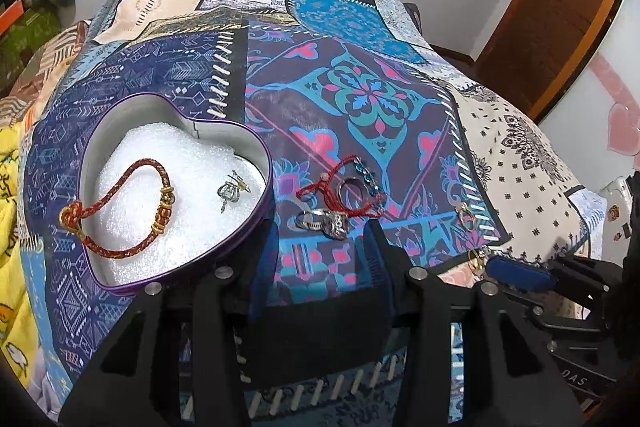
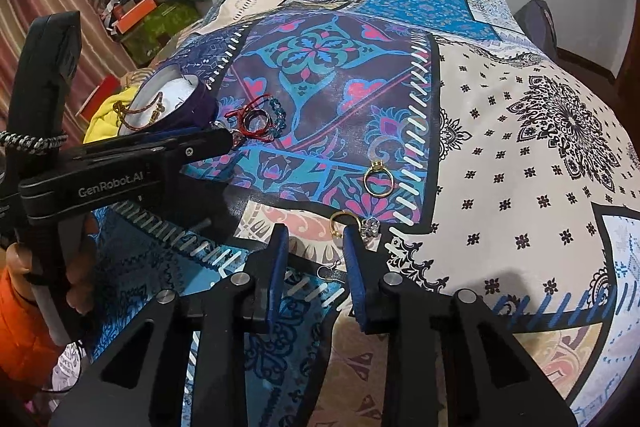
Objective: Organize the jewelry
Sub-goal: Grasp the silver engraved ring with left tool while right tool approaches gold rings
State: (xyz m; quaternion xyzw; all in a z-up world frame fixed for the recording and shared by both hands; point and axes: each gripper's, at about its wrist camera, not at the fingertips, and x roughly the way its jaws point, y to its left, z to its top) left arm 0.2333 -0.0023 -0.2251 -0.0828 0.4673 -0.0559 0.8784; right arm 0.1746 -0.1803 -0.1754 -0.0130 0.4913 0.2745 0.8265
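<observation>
Left tongs: open, pointing steeply down at the cloth. Only cloth between the jaws. A silver ring lies just past the tips, untouched as far as I can see.

Right tongs: jaws apart, with a narrow gap. A gold ring lies at the tip of my right finger, on its inner side. The other finger is clear of it, so there is no grip. A crystal piece sits just outside that same finger; I can't tell if it belongs to the ring. A small hook earring lies on the cloth between the jaws, further back.

Jewelry placement:
- The heart tin is left of the left tongs, with white foam inside.
- In the tin are 1 red braided bracelet with gold beads and 1 silver earring.
- On the cloth just right of the tin is a pile: red string bracelet, dark ring, blue chain.
- A 2nd gold ring lies alone on the cloth, beyond the right tongs.

In the right wrist view, my hand, in an orange sleeve, holds the left tongs' handle.
</observation>
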